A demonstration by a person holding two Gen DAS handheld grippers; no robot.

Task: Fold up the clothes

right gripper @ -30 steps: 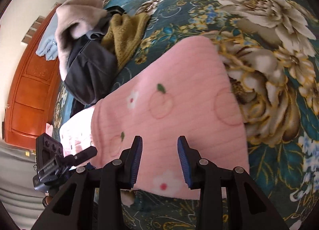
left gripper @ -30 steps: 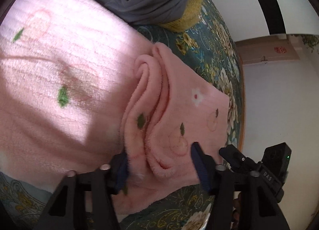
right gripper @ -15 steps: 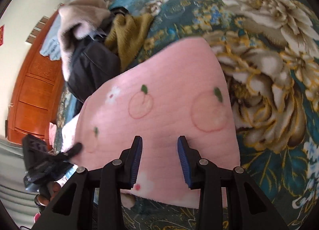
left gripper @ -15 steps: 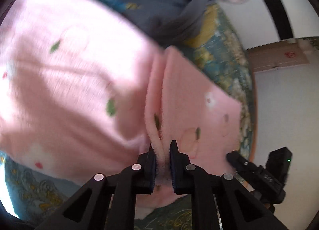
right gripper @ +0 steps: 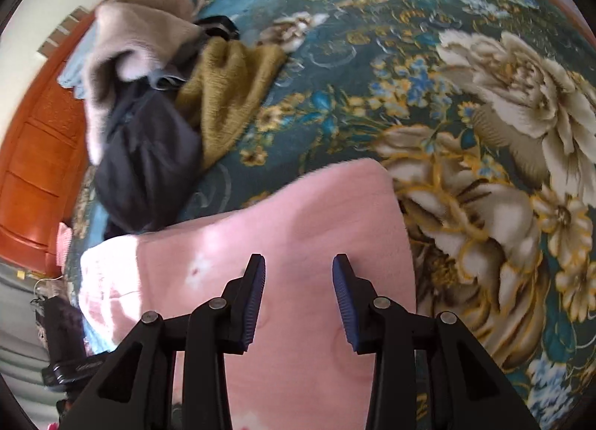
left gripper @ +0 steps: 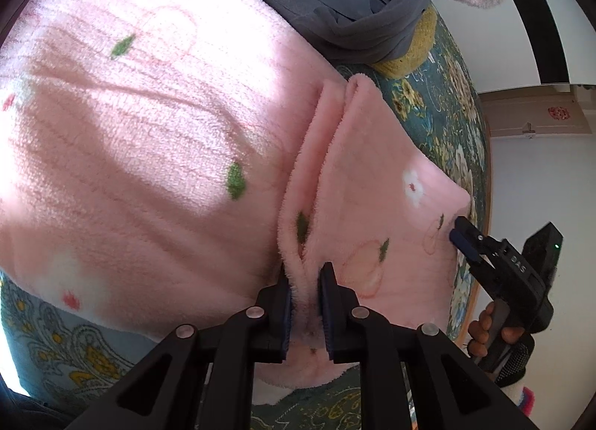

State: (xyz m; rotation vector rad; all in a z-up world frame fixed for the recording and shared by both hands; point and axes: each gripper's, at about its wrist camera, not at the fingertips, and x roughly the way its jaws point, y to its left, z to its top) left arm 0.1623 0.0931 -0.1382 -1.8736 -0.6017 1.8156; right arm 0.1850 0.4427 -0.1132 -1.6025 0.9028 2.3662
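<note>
A pink fleece garment (left gripper: 149, 150) printed with peaches and flowers lies spread on the bed. My left gripper (left gripper: 305, 281) is shut on a raised fold (left gripper: 298, 228) pinched up near the garment's front edge, with fleece bulging between the pads. Its jaws are opening slightly. In the right wrist view my right gripper (right gripper: 298, 269) hovers open over the pink garment (right gripper: 316, 214) with nothing between its fingers. In the left wrist view the right gripper (left gripper: 460, 232) has its tip at the garment's right edge, and a hand (left gripper: 484, 333) holds it.
A dark green floral bedspread (right gripper: 484, 94) covers the bed. A pile of clothes lies beyond the garment: a grey piece (right gripper: 149, 154), a mustard one (right gripper: 231, 87) and a beige fluffy one (right gripper: 138, 31). An orange wooden cabinet (right gripper: 33, 169) stands past the bed's far left.
My left gripper, open around the fold a second ago, has shut on it. The right gripper has shifted, and its tip now reaches the garment's right edge.
</note>
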